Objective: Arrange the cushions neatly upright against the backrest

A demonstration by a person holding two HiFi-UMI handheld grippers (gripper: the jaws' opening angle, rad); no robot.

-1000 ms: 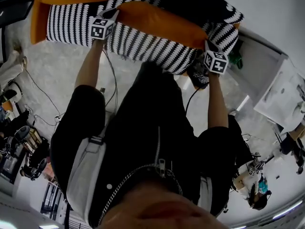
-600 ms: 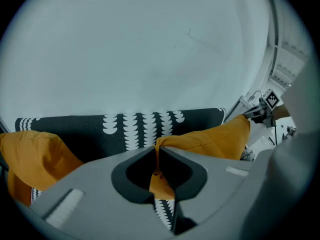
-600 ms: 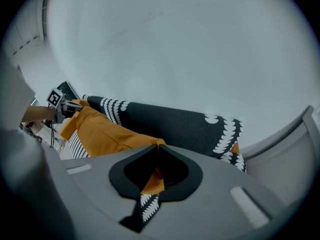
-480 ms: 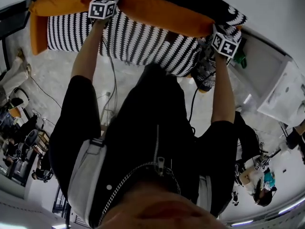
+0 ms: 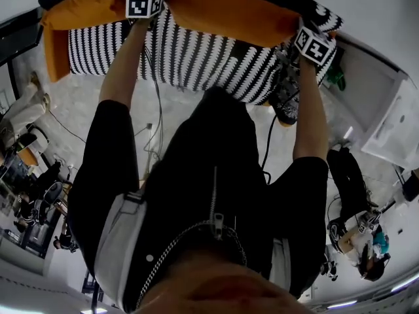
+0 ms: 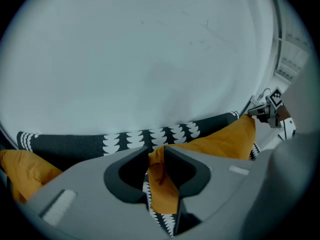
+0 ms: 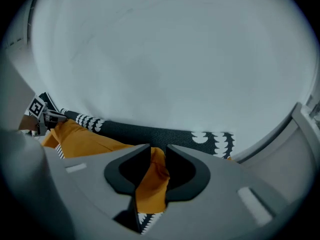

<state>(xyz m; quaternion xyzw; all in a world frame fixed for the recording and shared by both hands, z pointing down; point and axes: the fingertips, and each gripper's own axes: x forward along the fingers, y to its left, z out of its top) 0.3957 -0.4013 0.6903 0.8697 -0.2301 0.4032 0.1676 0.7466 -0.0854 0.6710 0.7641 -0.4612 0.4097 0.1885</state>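
looking down on a sofa (image 5: pixel 196 57) in a black-and-white zigzag knitted cover, set on a pale mottled floor (image 5: pixel 85 110) with thin dark cables (image 5: pixel 155 110) trailing across it. plain white wall (image 6: pixel 150 59) right behind the sofa's dark backrest with white scalloped bands (image 6: pixel 75 143); white cabinet (image 5: pixel 386 110) off to the right. on the seat, a long orange fabric cushion (image 5: pixel 229 12) set along the backrest and resting against it, with a second orange cushion (image 5: pixel 72 18) at the sofa's left end. both arms stretched out to the long cushion's upper edge: left gripper (image 6: pixel 156 154) at its left end, right gripper (image 7: pixel 158 151) at its right end, each angled downward. jaws on both sides just been opening, now only a little apart, each pair with a fold of the orange fabric between, loosely filling the gap rather than pinched flat. zigzag seat cover showing just below the fabric in both gripper views.
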